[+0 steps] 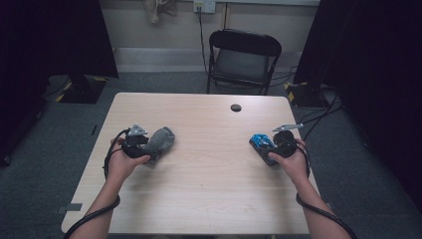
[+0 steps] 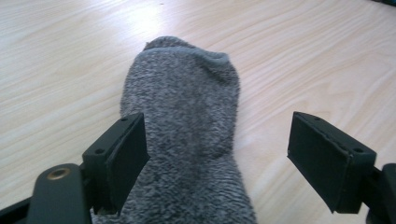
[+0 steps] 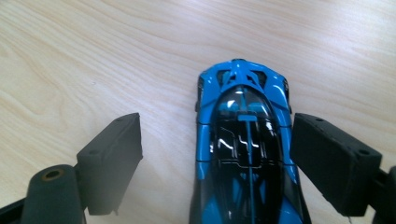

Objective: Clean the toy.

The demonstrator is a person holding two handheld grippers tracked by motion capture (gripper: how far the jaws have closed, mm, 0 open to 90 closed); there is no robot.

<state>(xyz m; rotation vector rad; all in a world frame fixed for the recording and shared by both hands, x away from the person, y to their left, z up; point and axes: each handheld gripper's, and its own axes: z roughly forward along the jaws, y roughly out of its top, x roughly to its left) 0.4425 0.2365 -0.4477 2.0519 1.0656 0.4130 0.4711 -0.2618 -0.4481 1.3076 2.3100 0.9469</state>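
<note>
Pale table (image 1: 209, 174); left gripper (image 2: 217, 158) wide over soft sock (image 2: 187, 121), pinch mid-fold; right gripper (image 3: 217, 158) wide beside hard, slick car (image 3: 245, 140), grip flanks.

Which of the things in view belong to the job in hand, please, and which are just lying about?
In hand:
- grey sock, between the open left gripper
- blue toy car, between the open right gripper
- table under both

Lying about:
- black folding chair behind the table
- cables on the floor
</note>
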